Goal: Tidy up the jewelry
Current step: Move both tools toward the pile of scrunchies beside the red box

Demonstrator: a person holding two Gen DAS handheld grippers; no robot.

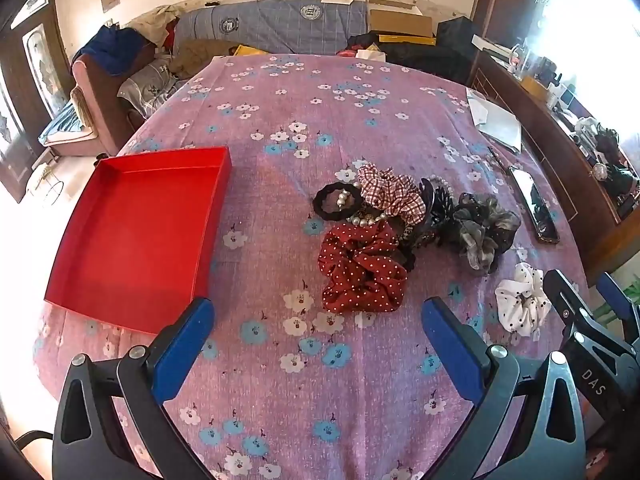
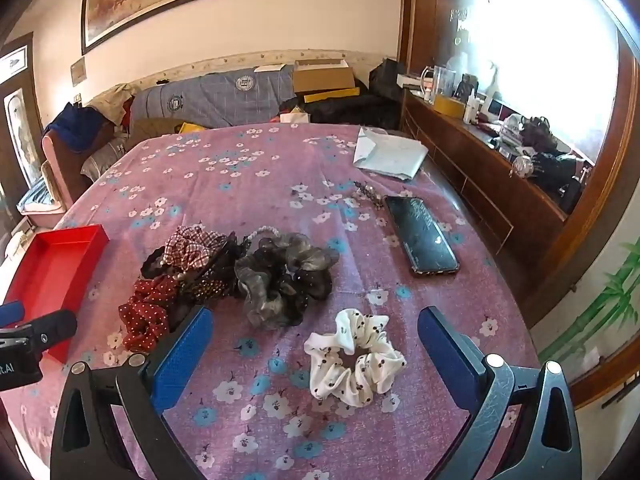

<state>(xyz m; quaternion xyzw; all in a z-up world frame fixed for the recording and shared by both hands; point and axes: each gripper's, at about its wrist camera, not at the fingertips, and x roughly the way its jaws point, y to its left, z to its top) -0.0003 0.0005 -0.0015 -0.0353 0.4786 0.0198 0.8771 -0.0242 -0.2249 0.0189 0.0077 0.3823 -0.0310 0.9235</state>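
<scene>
Both held wide apart and empty: left gripper (image 1: 318, 336) above bare cloth just short of the red dotted scrunchie (image 1: 362, 268), right gripper (image 2: 314, 344) straddling the white dotted scrunchie (image 2: 354, 356) without touching it. On a bench (image 1: 304, 400) under a pink flowered cloth, toward its middle, a heap: checked scrunchie (image 1: 390, 192), grey scrunchie (image 1: 484, 228), black hair tie with pearls (image 1: 336, 200), all touching. White one apart, nearer the right edge. Red tray (image 1: 132, 236) at the left edge, nothing in it.

Probably all light, soft, squashy; no breakage risk, but likely to snag neighbours when lifted from the heap. Best pinched across one gathered fold of the ring.

Pearl strand partly buried; dark pieces beneath the checked one impossible to name. Phone (image 2: 424, 236) near the right edge.
</scene>
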